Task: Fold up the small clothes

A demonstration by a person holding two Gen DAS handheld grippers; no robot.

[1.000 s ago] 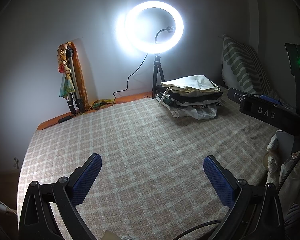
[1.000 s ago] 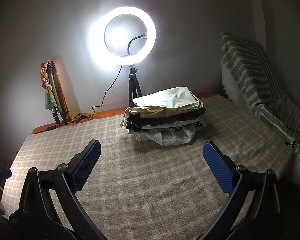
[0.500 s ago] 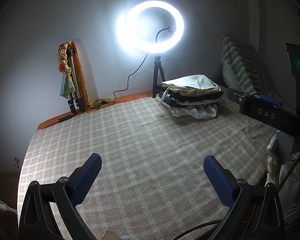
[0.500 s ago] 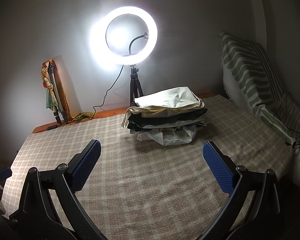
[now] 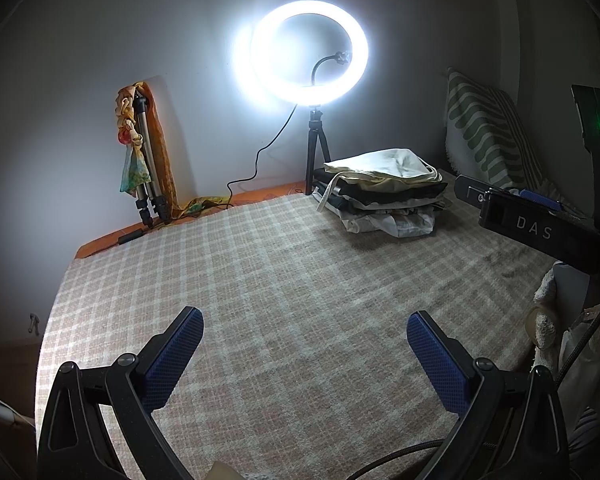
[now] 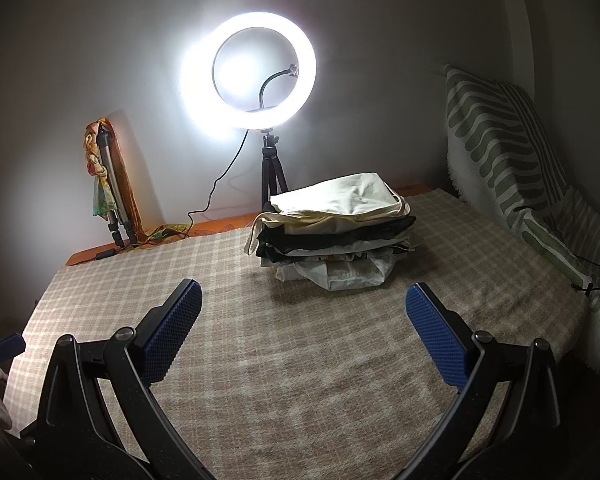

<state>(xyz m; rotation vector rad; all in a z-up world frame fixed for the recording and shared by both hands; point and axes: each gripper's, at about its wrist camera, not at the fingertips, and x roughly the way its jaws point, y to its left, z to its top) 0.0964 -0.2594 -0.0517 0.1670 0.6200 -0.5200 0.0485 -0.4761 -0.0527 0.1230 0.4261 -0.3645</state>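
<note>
At the bottom of each wrist view, the left gripper [image 5: 305, 330] and right gripper [image 6: 303, 304] hang released and empty, blue textured pads [image 6: 172, 330] wide apart over the beige checked woven cloth [image 6: 340, 360]. Beyond, centre-right, sits the stack of folded cream, black and white clothes [image 6: 334, 232]. Farthest, upper centre, glows the white ring light on its black tripod [image 6: 250, 70].

Plain pale grey wall [image 6: 380, 60], dim at the edges. Lit circular white ring light [image 6: 248, 72] on a small black tripod [image 6: 270, 176] stands at the wall, black cable [image 6: 220, 184] trailing left. Beige-and-cream checked woven blanket [image 6: 300, 340] covers the flat surface; orange edge [image 5: 112, 240] shows beyond it. Folded silver tripod draped with orange and patterned scarves [image 5: 144, 156] leans in the left corner. Green-and-white wavy-striped cushion [image 6: 500, 140] rests against the right wall.
</note>
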